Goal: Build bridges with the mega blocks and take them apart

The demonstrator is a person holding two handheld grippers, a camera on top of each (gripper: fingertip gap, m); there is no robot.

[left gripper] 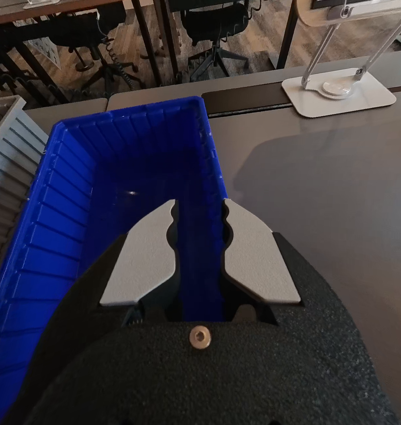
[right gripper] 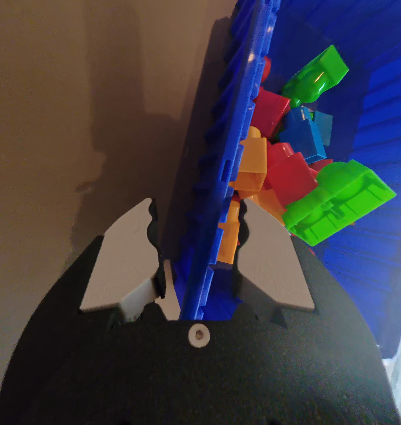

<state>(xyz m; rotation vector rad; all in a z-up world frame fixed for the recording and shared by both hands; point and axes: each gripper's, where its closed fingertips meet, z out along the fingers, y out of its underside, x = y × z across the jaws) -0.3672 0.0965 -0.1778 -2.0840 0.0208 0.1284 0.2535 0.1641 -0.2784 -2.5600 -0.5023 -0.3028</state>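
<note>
A blue bin (left gripper: 63,207) stands on the dark table (left gripper: 321,184). The part of its inside that shows in the left wrist view holds no blocks. My left gripper (left gripper: 200,202) straddles the bin's right wall, and the narrow gap between its jaws is filled by that wall. In the right wrist view, my right gripper (right gripper: 197,201) straddles another wall of the bin (right gripper: 241,96) with its jaws apart; table shows between the left finger and the wall. Inside lie piled mega blocks: two green (right gripper: 337,202), red (right gripper: 289,181), orange (right gripper: 252,165) and blue (right gripper: 305,135).
A grey slatted bin (left gripper: 8,161) sits against the blue bin's left side. A white stand base (left gripper: 337,96) rests at the table's far right. Office chairs (left gripper: 213,34) and desks stand beyond the far edge. Bare table (right gripper: 56,115) lies outside the bin wall.
</note>
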